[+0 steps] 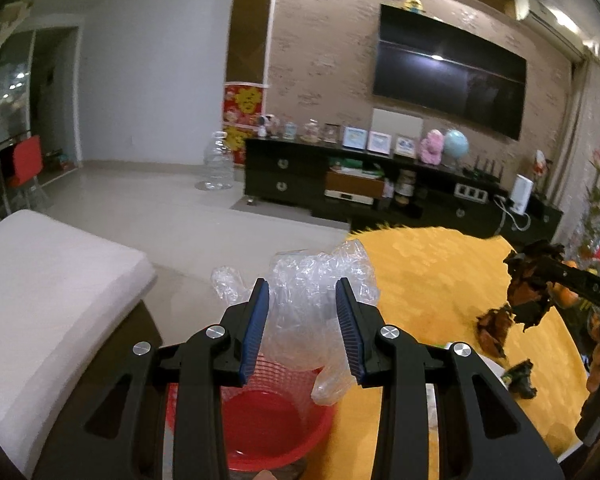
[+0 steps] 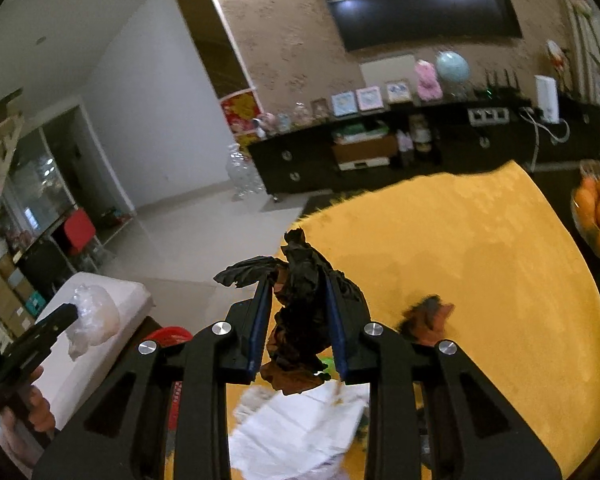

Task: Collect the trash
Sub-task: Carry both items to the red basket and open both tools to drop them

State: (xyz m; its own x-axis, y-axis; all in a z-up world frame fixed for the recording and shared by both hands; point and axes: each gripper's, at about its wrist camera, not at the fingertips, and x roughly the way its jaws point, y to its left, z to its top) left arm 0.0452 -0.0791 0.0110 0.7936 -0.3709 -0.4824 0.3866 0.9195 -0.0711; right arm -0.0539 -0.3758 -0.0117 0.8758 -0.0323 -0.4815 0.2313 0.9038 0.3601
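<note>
My left gripper (image 1: 302,298) is shut on a crumpled clear plastic wrap (image 1: 312,300) and holds it above the red mesh trash basket (image 1: 268,428), which stands on the floor beside the yellow table (image 1: 428,280). My right gripper (image 2: 298,294) is shut on a crumpled black and brown wrapper (image 2: 300,316) and holds it above the table (image 2: 480,260). The wrapper also shows in the left wrist view (image 1: 528,284). A brown scrap (image 2: 428,318) and white paper (image 2: 300,428) lie on the table. The plastic wrap also shows in the right wrist view (image 2: 92,316).
A white cushioned bench (image 1: 48,304) stands left of the basket. A bowl of oranges (image 2: 598,212) sits at the table's right edge. A dark TV cabinet (image 1: 380,188) with frames and a large clear water bottle (image 1: 218,164) stand across the tiled floor.
</note>
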